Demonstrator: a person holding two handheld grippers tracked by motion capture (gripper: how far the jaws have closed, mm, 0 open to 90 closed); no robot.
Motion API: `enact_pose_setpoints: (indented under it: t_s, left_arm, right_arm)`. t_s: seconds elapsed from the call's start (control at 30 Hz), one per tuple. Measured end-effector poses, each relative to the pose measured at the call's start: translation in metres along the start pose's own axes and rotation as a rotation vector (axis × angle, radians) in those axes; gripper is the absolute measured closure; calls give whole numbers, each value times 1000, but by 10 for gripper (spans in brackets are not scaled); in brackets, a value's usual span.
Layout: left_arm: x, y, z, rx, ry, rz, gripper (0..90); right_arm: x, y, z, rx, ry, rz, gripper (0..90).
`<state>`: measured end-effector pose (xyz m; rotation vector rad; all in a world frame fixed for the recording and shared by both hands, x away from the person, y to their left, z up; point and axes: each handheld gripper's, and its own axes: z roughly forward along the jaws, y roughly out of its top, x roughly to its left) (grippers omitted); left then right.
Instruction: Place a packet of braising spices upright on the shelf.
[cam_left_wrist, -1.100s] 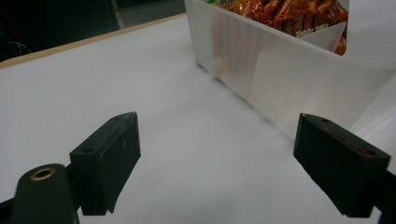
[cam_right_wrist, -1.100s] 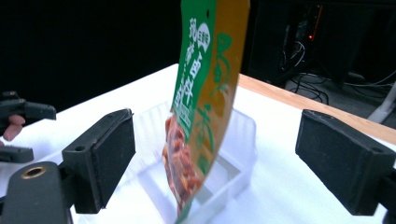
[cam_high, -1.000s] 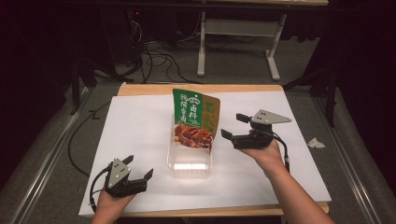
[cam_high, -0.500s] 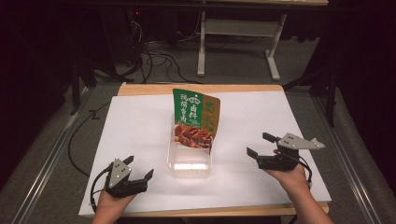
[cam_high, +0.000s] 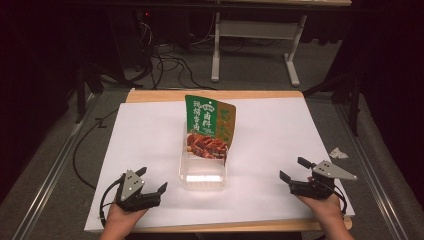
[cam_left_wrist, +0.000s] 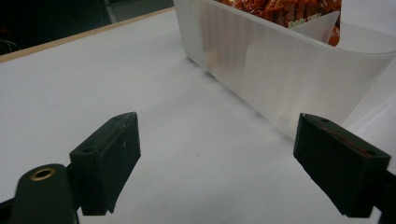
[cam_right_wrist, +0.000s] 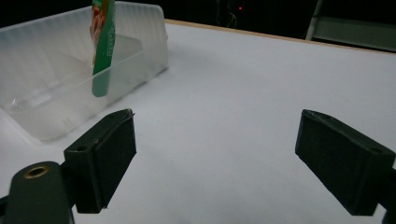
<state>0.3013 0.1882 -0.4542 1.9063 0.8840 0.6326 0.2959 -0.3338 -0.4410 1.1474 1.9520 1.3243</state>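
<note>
The bench is a wooden top, its bare edge showing along the far and near sides. A white sheet covers nearly all of it. A clear tub stands on the sheet near the middle, toward the near side. A crumpled scrap lies just off the sheet's right edge.

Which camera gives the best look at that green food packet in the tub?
The high view: the green packet stands upright in the clear tub, its whole printed front visible. The left gripper view catches just its lower red edge; the right gripper view sees it edge-on.
</note>
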Motion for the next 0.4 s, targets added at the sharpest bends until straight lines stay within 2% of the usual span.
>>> enact_pose_setpoints:
  t_s: [0.1,0.4]
  left_arm:
    - [0,-1,1,5,2,0,151]
    - [0,0,1,6,0,1,151]
  right_arm:
    - [1,0,1,7,4,-15,125]
    - [-4,-2,1,5,5,8,125]
